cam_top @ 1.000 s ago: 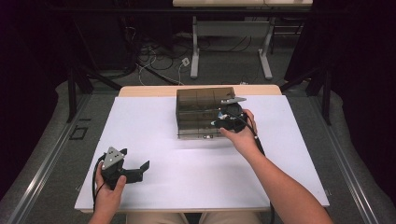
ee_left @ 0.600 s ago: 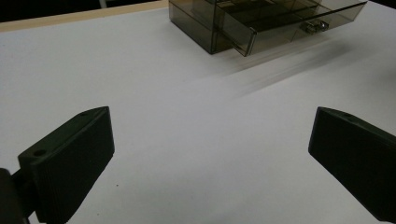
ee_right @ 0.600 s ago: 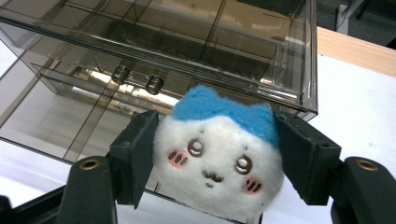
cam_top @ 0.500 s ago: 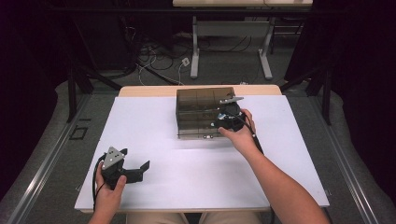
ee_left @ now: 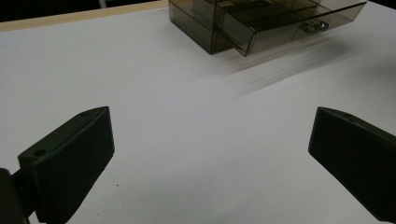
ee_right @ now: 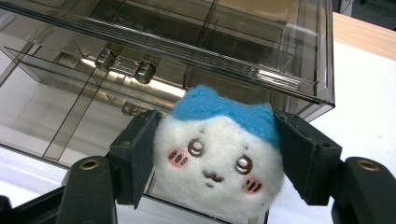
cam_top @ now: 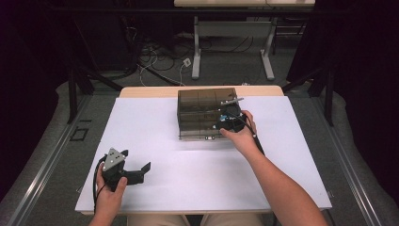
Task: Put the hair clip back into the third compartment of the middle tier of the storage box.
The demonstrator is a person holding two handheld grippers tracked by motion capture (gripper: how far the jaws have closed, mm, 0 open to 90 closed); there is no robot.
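The plush [ee_right: 219, 156] is a small white round toy with a blue top, pink cheeks and a stitched face, and your right gripper [ee_right: 217, 158] is pinching it from both sides, one black jaw pressed into each flank. In the right gripper view it sits just in front of the smoky clear drawer box [ee_right: 163, 60], over the pulled-out lower drawer [ee_right: 56, 116], whose dividers show behind and below it. Whether the plush touches the drawer you cannot tell from here.

From the high view, your right gripper [cam_top: 229, 120] is at the right front of the drawer box [cam_top: 202, 113], with your right hand [cam_top: 242, 136] behind it. The box stands toward the far middle of the white table [cam_top: 188, 179].

Your left gripper [cam_top: 123, 170] rests near the table's near left corner, well apart from the box, held in your left hand [cam_top: 109, 197]. Its jaws are spread wide with only bare white table [ee_left: 196, 140] between them in the left gripper view, and the box [ee_left: 261, 23] lies farther off, its drawer standing out from the front.
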